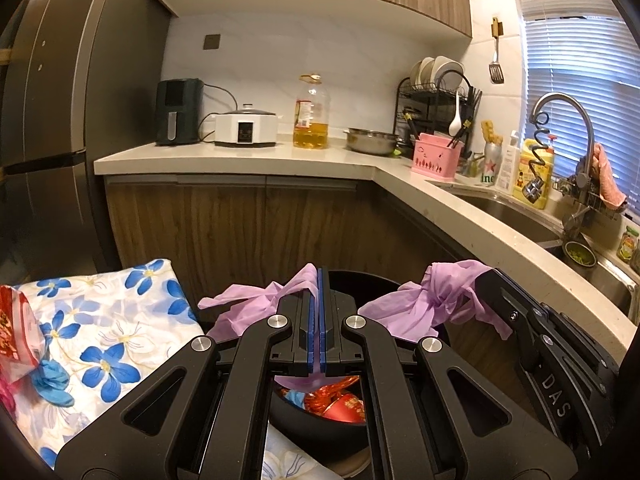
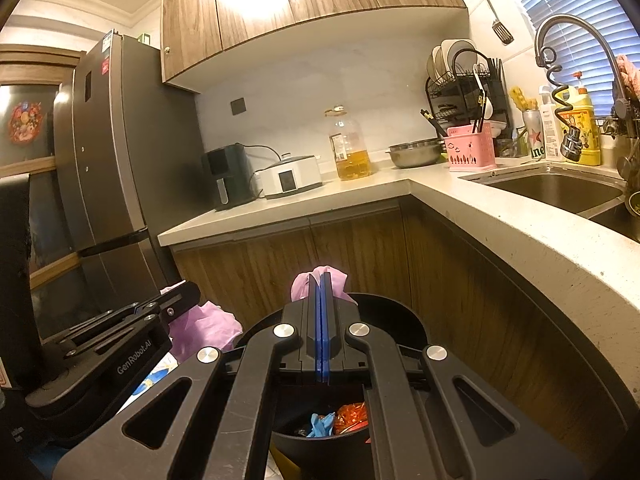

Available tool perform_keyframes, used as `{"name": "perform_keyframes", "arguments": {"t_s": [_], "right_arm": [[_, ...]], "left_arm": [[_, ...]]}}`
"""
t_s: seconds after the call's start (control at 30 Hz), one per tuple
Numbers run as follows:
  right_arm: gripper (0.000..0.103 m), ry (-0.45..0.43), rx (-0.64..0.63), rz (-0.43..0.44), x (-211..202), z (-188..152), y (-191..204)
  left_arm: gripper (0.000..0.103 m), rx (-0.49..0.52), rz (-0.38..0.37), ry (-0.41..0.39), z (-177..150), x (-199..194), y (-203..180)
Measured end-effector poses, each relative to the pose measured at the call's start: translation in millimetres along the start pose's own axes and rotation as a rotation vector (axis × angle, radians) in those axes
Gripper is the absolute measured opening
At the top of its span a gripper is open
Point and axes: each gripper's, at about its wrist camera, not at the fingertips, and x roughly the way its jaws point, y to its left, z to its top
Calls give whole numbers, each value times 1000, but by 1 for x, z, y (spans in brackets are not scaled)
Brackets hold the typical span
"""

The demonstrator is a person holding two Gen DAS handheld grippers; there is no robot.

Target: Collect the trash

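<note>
On the left, the tall dark steel refrigerator walls in that side, and below it a blue-flowered white cloth covers a surface carrying a red snack wrapper and a crumpled blue glove. Just beside the cloth's edge stands the round black trash bin, wedged against the wooden cabinet doors in the corner. The left claw is clenched on one gathered edge of the thin lilac plastic bin liner, held over the bin mouth; the right claw is clenched on the opposite edge of the liner. Both stand close together, with red wrappers and a blue glove visible down inside the bin. The pale stone countertop curves round on the right and overhangs the bin, leaving little room there. On it stand a black air fryer, a white cooker, an oil jug, a steel bowl, a pink caddy and a green can reading "ine". The claw bodies read "GenRobot.AI" and "DAS".
</note>
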Motion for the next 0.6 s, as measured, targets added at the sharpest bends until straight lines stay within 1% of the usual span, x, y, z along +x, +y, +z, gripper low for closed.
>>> {"name": "perform_keyframes", "arguments": {"t_s": [0.4,0.6], "right_arm": [[1,4,3,-12,4,0,-4],[1,24,4,-11,12,-2,-8]], "left_arm": [[0,12,-29,24,-3,18,-7],[1,23,-44,46,-6,28,-5]]}}
